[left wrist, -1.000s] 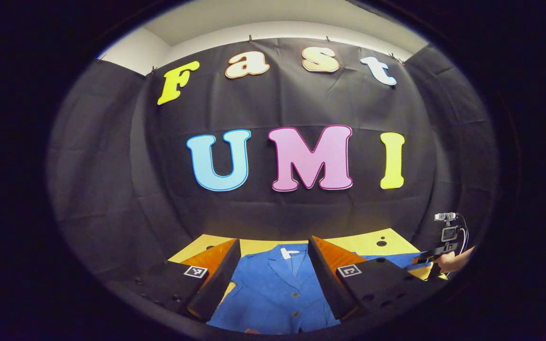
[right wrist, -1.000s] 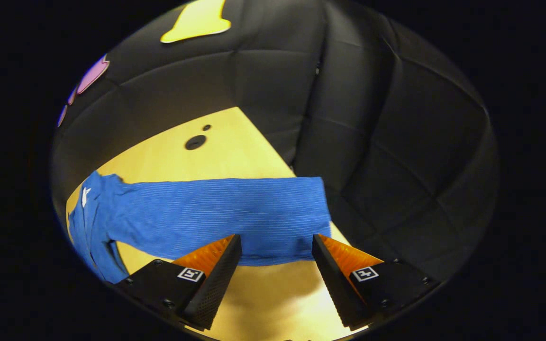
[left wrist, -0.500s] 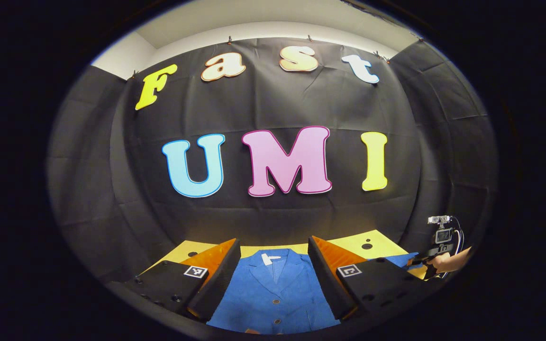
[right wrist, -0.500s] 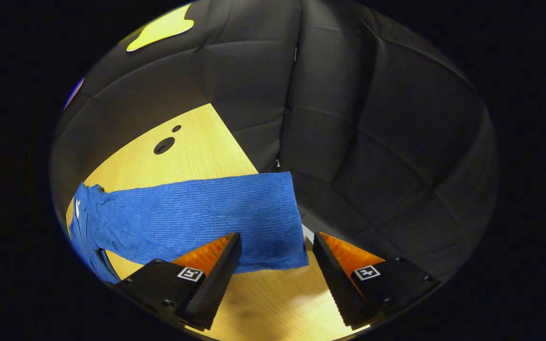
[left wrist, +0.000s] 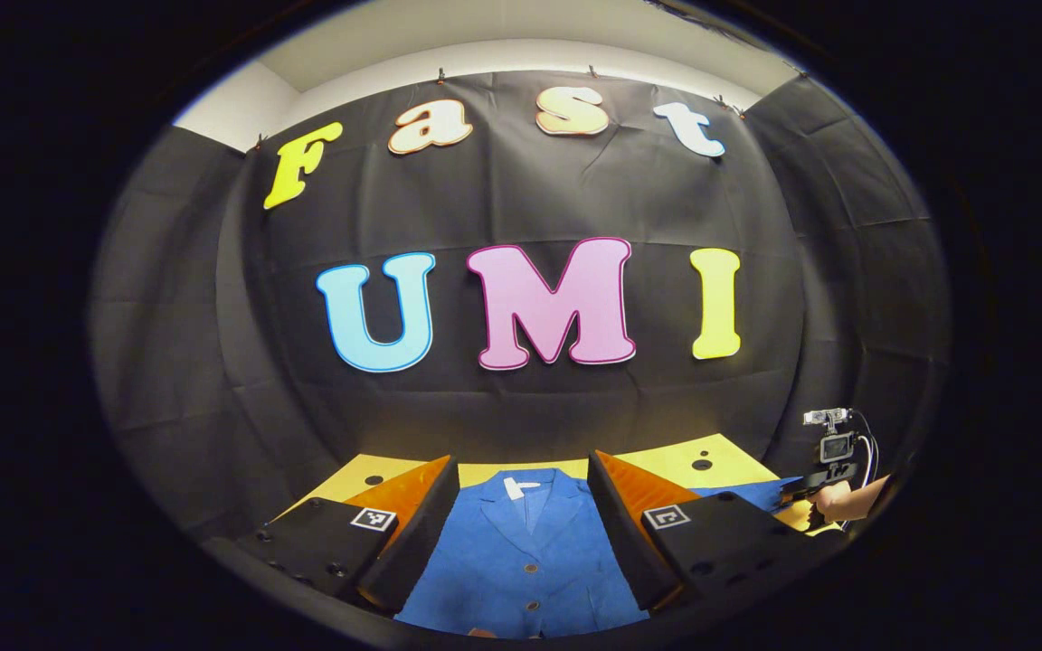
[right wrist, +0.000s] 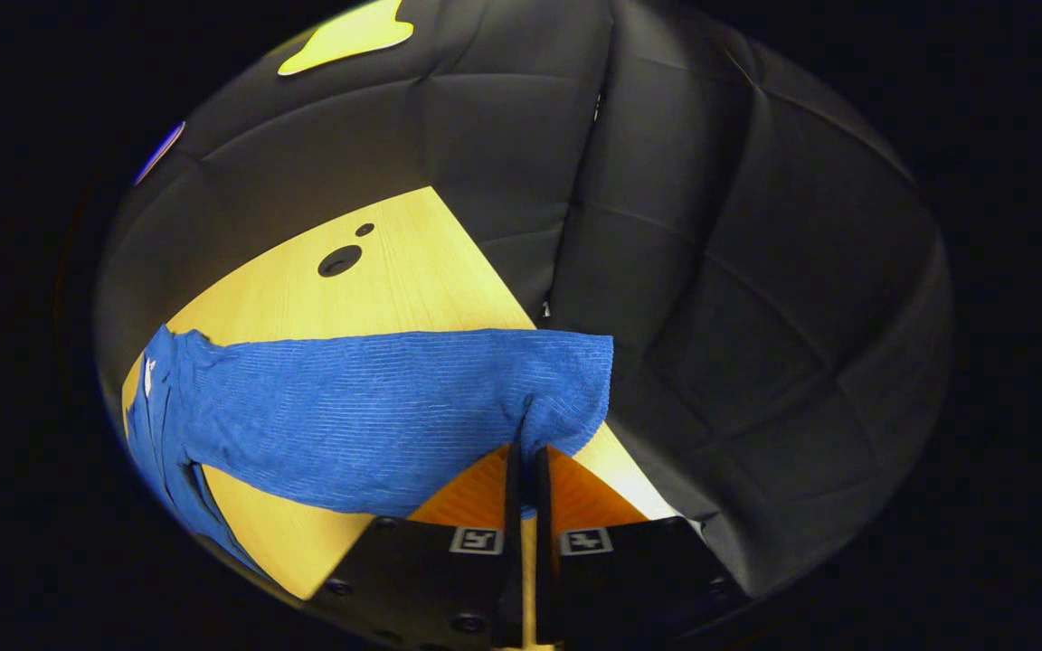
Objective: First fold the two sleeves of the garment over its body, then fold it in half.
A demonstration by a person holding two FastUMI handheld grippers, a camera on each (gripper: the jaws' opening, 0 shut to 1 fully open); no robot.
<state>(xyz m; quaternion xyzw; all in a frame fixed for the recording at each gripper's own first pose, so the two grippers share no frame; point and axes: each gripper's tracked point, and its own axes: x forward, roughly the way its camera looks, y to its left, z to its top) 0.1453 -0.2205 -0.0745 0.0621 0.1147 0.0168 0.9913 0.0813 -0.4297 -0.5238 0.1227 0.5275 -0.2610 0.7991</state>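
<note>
A blue button-front jacket (left wrist: 525, 561) lies flat on the yellow wooden table (left wrist: 666, 463), collar and white label toward the back wall. My left gripper (left wrist: 522, 463) hovers open above its chest, nothing between the fingers. In the right gripper view the jacket's sleeve (right wrist: 367, 407) stretches across the table toward the right edge. My right gripper (right wrist: 527, 457) is shut on the sleeve's near edge close to the cuff, and the cloth puckers at the pinch. The left gripper view shows that right gripper (left wrist: 797, 493) and the hand (left wrist: 838, 502) holding it at the far right.
Black cloth walls close the booth at the back and right. The table (right wrist: 412, 280) has two dark round holes (right wrist: 340, 260) near its back right corner. The sleeve's cuff reaches the table's right edge.
My right gripper went from wide open around the sleeve's edge to shut on it near the cuff. The left gripper stayed open over the jacket's chest, shifting only slightly.
</note>
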